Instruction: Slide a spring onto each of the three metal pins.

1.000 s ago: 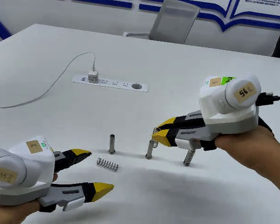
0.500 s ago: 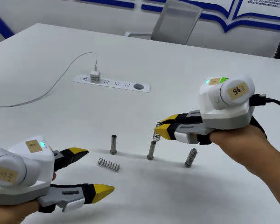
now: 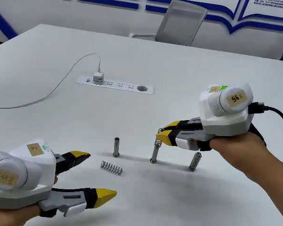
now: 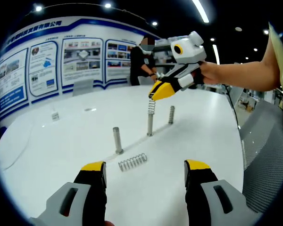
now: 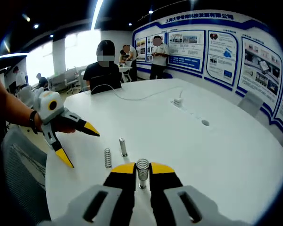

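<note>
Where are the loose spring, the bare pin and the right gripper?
loose spring [image 3: 110, 167], head view, middle coils.
bare pin [image 3: 116, 147], head view, mid-shaft.
right gripper [image 3: 161, 133], head view, between its fingertips.

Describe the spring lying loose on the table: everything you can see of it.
The loose spring is a short coil of bare silvery metal wire with open turns, undeformed as far as shows. It lies on its side on the white table, resting on that alone. It sits just ahead of the open left gripper, near the bare pin but apart from it. The right gripper, shut on another spring, is well clear.
</note>
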Motion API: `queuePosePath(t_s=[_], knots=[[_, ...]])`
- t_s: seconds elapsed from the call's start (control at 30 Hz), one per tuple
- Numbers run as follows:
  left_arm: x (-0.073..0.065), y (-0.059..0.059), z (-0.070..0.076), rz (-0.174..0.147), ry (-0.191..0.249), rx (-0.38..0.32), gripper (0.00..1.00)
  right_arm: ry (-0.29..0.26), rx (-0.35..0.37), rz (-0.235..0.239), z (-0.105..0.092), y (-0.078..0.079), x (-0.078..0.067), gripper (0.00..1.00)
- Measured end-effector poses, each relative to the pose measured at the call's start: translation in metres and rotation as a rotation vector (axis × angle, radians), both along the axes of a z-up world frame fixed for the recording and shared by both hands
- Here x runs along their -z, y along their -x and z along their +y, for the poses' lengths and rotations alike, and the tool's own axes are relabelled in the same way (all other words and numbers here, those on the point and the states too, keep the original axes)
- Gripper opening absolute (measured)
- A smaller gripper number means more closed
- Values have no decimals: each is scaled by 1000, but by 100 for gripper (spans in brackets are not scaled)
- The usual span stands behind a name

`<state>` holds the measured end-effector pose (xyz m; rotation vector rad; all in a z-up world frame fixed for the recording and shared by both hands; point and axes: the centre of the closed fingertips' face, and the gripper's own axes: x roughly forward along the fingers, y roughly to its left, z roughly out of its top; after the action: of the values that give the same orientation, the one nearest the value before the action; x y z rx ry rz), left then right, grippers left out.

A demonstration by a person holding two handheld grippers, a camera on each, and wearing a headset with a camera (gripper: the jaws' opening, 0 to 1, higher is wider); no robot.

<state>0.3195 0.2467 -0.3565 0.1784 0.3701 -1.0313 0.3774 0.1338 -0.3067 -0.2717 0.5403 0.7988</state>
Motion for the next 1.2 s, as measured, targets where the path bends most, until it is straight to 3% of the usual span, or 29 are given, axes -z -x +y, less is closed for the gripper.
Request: queuePosePath(t_s=[0.57, 1.2], knots=[[4, 0, 3, 4, -6, -3, 68, -3, 23, 37, -1, -2, 23, 12], [7, 0, 6, 6, -8, -6, 67, 37, 45, 80, 0, -2, 49, 12]])
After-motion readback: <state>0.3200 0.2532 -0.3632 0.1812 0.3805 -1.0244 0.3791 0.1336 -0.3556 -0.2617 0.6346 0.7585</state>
